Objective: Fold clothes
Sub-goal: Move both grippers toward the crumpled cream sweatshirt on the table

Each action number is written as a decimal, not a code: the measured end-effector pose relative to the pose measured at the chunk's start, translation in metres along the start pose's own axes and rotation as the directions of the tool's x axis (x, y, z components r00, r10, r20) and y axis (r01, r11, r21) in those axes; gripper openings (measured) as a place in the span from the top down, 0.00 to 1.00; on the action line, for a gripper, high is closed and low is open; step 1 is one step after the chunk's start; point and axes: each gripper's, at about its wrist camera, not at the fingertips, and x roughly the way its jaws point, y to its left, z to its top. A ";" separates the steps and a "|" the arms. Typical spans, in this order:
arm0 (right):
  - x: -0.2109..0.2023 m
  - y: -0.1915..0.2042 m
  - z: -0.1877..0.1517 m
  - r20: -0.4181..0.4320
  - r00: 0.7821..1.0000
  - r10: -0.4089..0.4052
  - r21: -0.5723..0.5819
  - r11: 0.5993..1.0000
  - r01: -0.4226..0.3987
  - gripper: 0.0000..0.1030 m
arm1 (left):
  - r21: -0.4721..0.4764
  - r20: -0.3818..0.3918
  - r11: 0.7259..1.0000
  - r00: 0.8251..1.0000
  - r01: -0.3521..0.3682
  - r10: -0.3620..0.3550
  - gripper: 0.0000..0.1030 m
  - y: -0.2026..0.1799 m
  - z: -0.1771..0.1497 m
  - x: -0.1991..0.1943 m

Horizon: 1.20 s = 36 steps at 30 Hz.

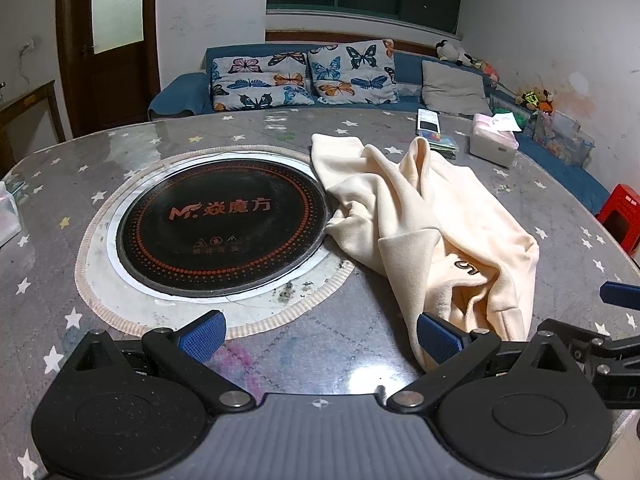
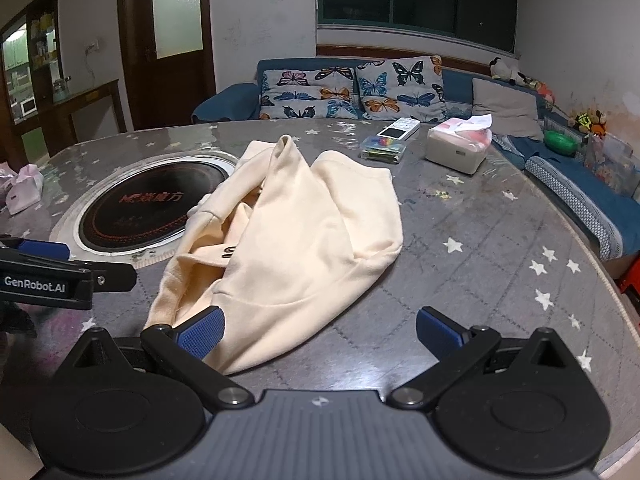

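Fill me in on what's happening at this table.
A person holds a tool in each hand over a crumpled cream garment on the table, beside a built-in cooktop. The left tool and right tool are both open and grip nothing. No neat fold is made yet.

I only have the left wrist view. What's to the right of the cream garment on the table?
Observer: Bare table; the garment ends well short of the edge.
Operator: Is the right hand-held gripper open?
Observer: Yes, the right hand-held gripper is open, its left pad over the garment's near hem.
Operator: Anything on the far left?
Observer: A pink bag near the table's edge.
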 end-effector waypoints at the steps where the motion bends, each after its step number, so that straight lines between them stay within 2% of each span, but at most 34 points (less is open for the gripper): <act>1: 0.000 0.001 -0.001 -0.002 1.000 -0.002 -0.001 1.000 0.002 0.00 | -0.002 0.000 1.000 1.000 0.000 0.000 0.00 0.000 0.000 0.000; 13: 0.000 0.007 -0.007 -0.007 1.000 -0.001 0.027 1.000 0.001 0.00 | -0.005 -0.004 1.000 1.000 -0.009 0.009 0.00 -0.003 -0.001 -0.004; 36: 0.005 0.005 0.001 0.002 1.000 0.010 0.029 1.000 -0.010 0.00 | 0.008 -0.004 1.000 1.000 0.002 -0.002 0.00 -0.009 0.005 -0.001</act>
